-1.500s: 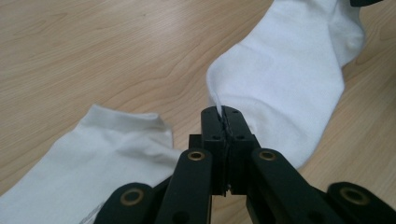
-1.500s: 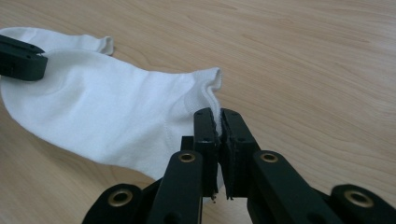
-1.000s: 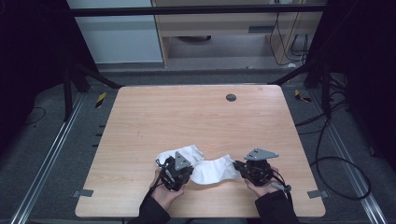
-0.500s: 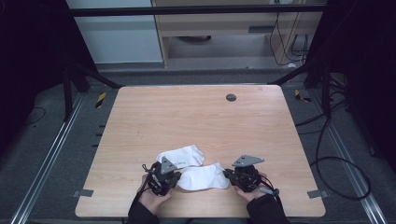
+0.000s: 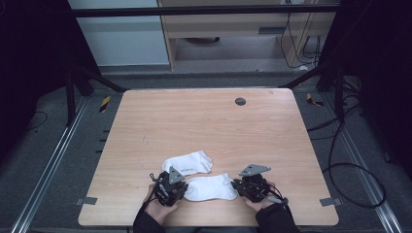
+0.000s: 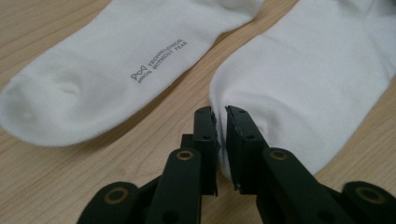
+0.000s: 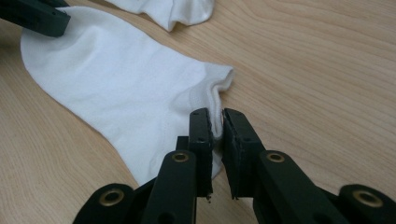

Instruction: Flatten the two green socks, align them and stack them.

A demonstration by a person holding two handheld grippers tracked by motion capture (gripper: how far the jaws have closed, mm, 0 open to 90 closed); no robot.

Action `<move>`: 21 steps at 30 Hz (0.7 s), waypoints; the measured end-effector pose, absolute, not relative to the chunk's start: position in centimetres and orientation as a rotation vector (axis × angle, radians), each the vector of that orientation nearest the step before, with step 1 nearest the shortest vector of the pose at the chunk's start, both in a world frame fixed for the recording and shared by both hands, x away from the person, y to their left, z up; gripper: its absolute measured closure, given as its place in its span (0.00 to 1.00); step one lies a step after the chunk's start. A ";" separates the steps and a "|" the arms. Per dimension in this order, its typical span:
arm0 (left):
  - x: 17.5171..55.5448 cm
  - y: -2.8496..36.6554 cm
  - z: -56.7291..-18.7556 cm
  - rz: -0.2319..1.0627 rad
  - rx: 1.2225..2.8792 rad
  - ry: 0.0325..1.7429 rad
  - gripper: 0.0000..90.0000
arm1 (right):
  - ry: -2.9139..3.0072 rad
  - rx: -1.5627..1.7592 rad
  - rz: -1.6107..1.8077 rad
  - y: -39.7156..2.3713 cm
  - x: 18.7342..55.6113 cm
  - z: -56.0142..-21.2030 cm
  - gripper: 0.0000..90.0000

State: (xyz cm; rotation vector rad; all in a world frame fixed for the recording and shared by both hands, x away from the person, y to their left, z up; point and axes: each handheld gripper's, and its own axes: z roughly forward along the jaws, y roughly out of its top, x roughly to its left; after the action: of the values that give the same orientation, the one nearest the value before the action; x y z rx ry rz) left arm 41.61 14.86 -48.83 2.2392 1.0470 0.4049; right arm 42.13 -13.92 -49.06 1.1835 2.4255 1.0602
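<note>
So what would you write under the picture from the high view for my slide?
Two hand-held grippers, left and right, at either end of a white sock on a wooden table; a second sock lies beside it.

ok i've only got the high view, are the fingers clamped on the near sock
observer: not the left gripper. its fingers have just been opening, a slim gap shows, and the toe edge of the near sock lies at it
operator: and the right one
observer: the right gripper has just been opening too, and the cuff edge sits loose between its fingers
operator: anything printed on the far sock
observer: the far sock has a small grey logo with lettering
</note>
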 end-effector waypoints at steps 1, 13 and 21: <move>41.6 14.9 -48.8 0.412 2.238 1.047 0.85 | 2.425 1.182 1.061 -14.0 42.1 -49.1 0.89; 41.7 16.5 -46.8 0.542 2.080 1.055 0.63 | 2.321 1.165 1.201 -15.2 42.6 -48.2 0.70; 43.1 19.0 -46.1 0.598 1.987 1.132 0.63 | 2.265 1.136 1.264 -14.7 43.9 -47.2 0.63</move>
State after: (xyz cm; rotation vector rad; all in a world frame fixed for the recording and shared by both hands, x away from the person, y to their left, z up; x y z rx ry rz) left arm 43.15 19.01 -46.11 1.9874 1.1315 0.5985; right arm 43.94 -14.72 -47.23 1.1364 2.2651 1.2637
